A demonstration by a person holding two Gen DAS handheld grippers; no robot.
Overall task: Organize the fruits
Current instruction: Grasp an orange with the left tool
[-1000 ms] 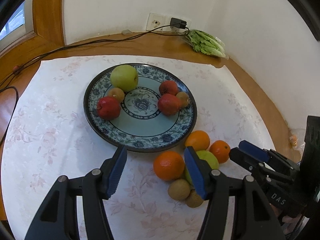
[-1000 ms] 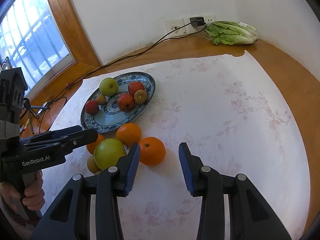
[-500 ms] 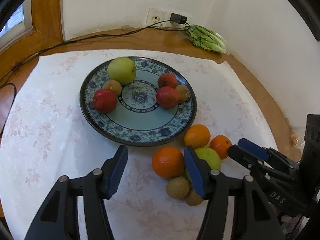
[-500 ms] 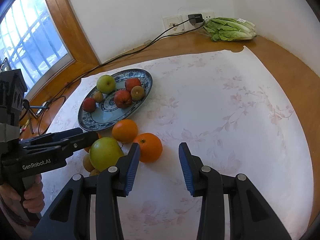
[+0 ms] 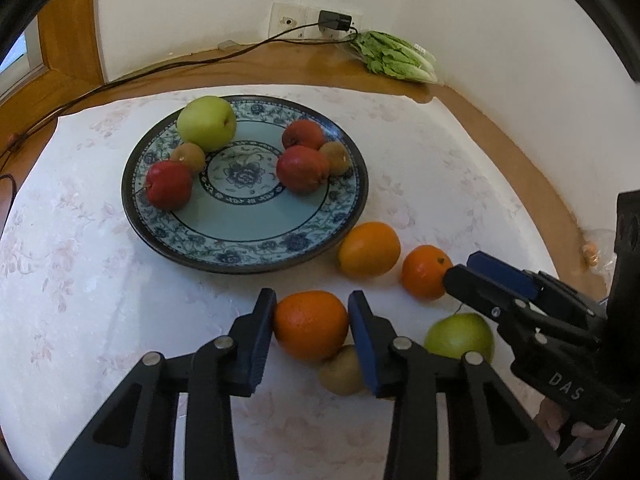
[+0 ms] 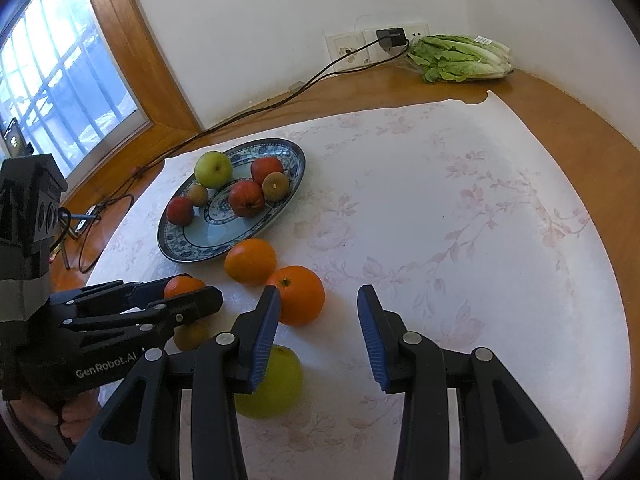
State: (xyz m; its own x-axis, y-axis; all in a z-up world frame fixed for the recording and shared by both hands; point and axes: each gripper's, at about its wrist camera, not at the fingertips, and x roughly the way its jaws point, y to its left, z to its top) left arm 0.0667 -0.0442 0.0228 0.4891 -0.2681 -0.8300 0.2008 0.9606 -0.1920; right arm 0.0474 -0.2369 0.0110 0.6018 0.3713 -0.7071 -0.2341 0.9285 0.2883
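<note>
Left wrist view: the left gripper has just been closing, and its blue pads now press both sides of an orange lying on the white floral cloth, just off the near rim of the blue patterned plate. A kiwi touches that orange from the near side. Two more oranges lie toward the right edge of the counter, with a green apple beside them. The plate holds another green apple, three red fruits and two kiwis. The right gripper reaches in from the right, its tip at the smaller orange; its body reads "DAS".

Right wrist view: the right gripper stands with its jaws apart and nothing between them, above bare cloth. An orange lies just beyond its left finger, the green apple partly under it. The left gripper, marked "GenRobot.AI", is clamped on its orange. Lettuce lies at the far corner by the wall sockets.
</note>
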